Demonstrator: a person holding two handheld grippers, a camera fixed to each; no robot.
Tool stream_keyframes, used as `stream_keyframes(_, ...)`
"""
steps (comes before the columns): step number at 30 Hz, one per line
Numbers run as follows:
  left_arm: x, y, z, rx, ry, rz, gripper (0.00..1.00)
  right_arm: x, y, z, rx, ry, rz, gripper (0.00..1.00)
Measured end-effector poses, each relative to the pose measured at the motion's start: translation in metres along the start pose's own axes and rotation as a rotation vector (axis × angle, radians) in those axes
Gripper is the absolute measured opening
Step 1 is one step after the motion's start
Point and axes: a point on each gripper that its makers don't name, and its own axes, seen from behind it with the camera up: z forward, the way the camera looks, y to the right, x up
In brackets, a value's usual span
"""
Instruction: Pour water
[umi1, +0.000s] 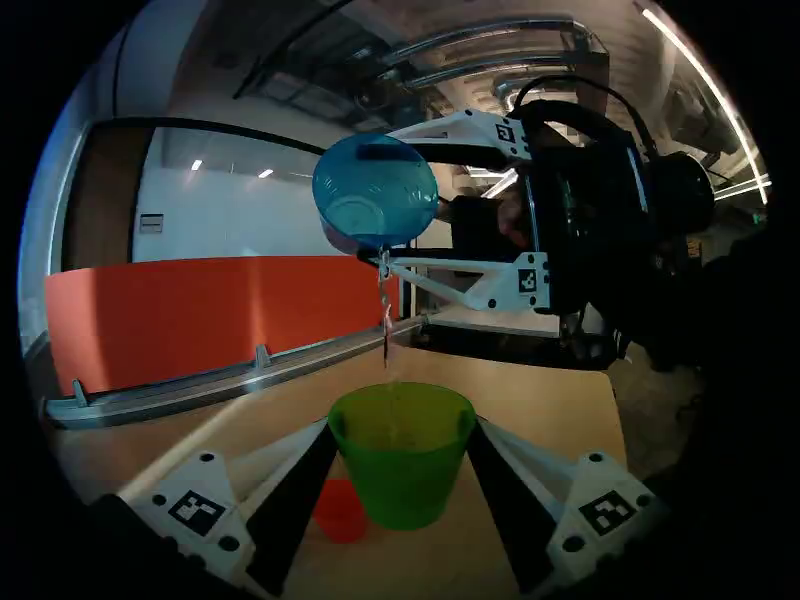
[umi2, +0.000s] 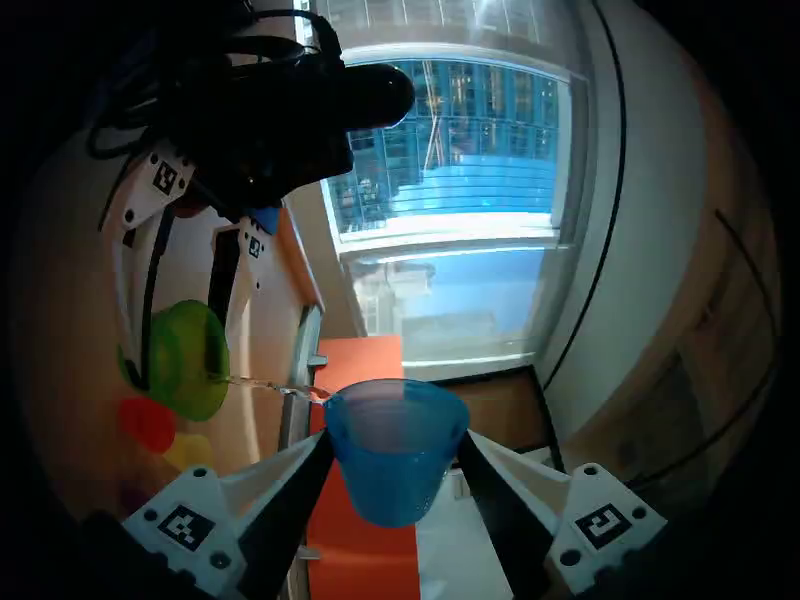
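My left gripper (umi1: 402, 440) is closed on the green cup (umi1: 402, 470), one finger pressing on each side of it, and the cup stands upright with its mouth open to the top. Just beside the green cup, low on its left, there is a small red cup (umi1: 340, 510) on the light wooden table (umi1: 540, 400). Directly above the green cup my right gripper (umi1: 386, 198) pinches the blue cup (umi1: 375, 192) between its two fingers and holds it tilted, and a thin stream of water (umi1: 385, 310) falls from its rim down into the green cup. Behind the green cup the table ends at a grey metal rail (umi1: 220, 375). Beyond the rail is an orange wall panel (umi1: 200, 310), then a white wall. High above the green cup, pipes (umi1: 480, 40) run under the ceiling.
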Motion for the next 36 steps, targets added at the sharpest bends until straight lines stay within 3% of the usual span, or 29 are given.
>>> stream_keyframes(36, -0.002, -0.003, 0.001, 0.007, -0.003, 0.001, 0.87, 0.006, 0.013, 0.002, -0.025, 0.003, -0.133, 0.89)
